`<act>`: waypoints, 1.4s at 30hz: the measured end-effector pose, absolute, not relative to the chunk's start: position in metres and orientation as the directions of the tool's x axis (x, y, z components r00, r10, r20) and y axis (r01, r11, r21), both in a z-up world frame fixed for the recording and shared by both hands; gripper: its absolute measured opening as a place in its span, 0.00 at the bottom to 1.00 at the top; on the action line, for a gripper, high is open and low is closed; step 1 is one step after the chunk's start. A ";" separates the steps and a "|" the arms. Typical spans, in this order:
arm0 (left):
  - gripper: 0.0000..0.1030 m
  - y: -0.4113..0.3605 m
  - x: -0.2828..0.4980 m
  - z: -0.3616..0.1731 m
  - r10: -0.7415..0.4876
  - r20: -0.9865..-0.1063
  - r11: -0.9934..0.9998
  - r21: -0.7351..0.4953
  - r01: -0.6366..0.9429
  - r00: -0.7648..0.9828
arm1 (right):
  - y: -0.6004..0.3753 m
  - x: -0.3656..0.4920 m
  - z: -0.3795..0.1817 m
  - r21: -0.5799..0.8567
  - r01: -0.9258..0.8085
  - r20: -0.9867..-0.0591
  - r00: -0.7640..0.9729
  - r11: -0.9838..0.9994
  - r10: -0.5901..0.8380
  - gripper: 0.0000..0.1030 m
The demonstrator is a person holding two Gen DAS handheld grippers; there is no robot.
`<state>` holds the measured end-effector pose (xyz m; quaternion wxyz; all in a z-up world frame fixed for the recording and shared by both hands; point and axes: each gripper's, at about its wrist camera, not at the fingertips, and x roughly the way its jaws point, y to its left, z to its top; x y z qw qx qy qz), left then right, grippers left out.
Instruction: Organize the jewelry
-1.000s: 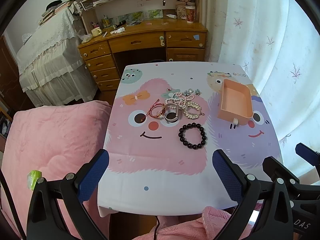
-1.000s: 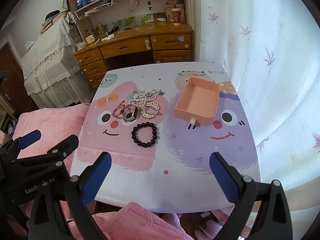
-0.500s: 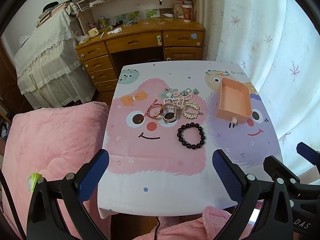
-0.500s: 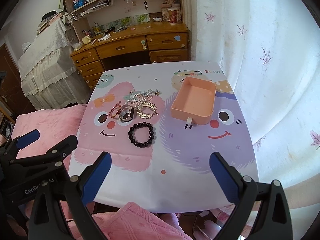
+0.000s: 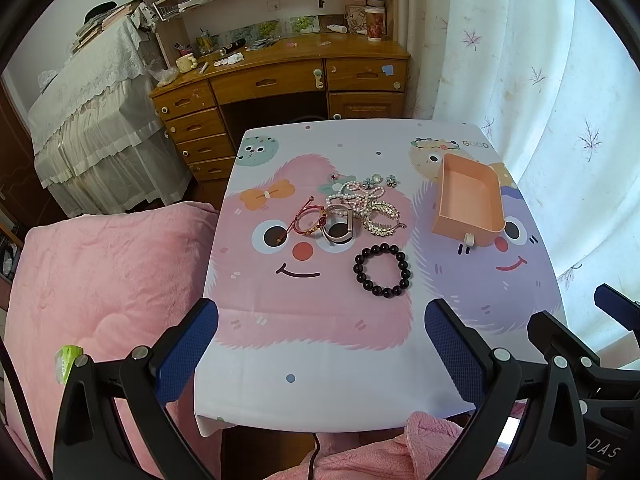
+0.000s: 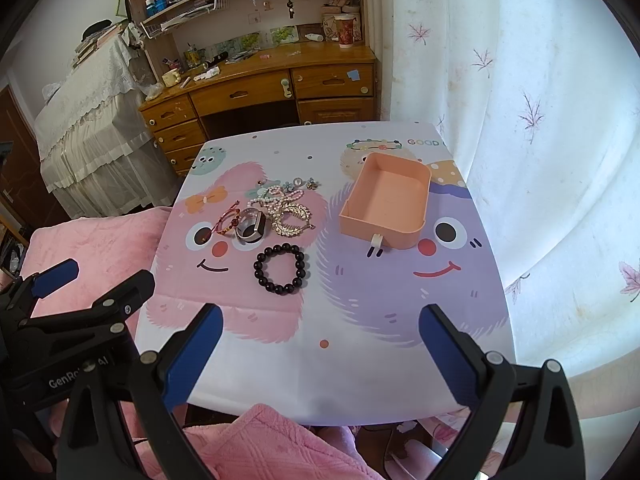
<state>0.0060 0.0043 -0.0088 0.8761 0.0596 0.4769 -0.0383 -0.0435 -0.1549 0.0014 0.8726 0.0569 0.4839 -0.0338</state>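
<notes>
Right now the desk (image 5: 320, 392), under its cartoon-monster cloth, carries everything. Both grippers hover at its near edge, left gripper (image 5: 320, 344) and right gripper (image 6: 320, 344), each with jaws spread wide and holding nothing. An orange tray (image 6: 384, 232) sits on the right side, well apart from the jewelry. Left of it lies a tangled heap (image 5: 360, 210) of pearls, gold pieces and a red cord bracelet, with a black bead bracelet (image 5: 382, 270) just nearer, lying flat alone.
</notes>
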 end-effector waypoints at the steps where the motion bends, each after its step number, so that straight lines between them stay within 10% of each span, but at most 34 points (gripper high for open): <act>1: 0.99 0.005 0.006 -0.009 -0.011 -0.840 0.990 0.067 0.124 0.542 | -0.155 -0.044 0.001 0.067 0.114 -0.848 0.529 0.991 -0.004 0.96; 42: 0.99 0.048 0.032 -0.021 -0.127 -0.853 0.990 -0.075 0.123 0.507 | -0.132 -0.029 0.003 0.123 0.071 -0.804 0.592 0.990 0.058 0.96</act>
